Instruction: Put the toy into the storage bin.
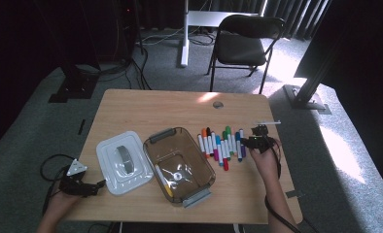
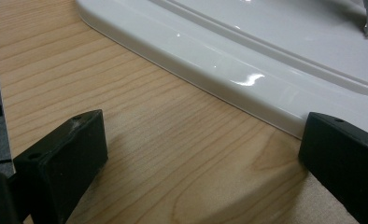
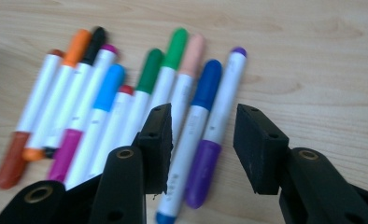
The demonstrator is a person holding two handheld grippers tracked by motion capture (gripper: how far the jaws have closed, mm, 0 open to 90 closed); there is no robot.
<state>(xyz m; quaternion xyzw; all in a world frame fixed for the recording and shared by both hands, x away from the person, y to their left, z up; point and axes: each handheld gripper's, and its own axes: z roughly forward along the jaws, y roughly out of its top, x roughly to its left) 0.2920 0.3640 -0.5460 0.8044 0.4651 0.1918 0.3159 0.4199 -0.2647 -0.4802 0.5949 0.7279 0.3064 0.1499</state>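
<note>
Underfoot, grey carpet [image 1: 43, 111] covers the room, sunlit in patches at the right, with black cables trailing across it toward dark curtains at the back. A black folding chair [image 1: 243, 43] stands beyond the light wooden table [image 1: 146, 109], near a white post.

On the tabletop, a row of white-barrelled felt markers with coloured caps [image 1: 222, 144] lies side by side at the right. The right gripper [image 3: 203, 144] is lowered over that row's right end, its black jaws apart and pressing on nothing; the blue-capped marker [image 3: 196, 121] and the purple-capped marker [image 3: 219, 116] lie between them, untouched.

A clear brownish plastic box with grey handles [image 1: 179, 164] sits mid-table, one marker inside it. Just left of it rests a white rectangular lid [image 1: 123, 162] with a grey handle. The left gripper [image 1: 80, 184] sits at the table's near left edge, jaws spread wide on bare wood just beside the lid's rim.
</note>
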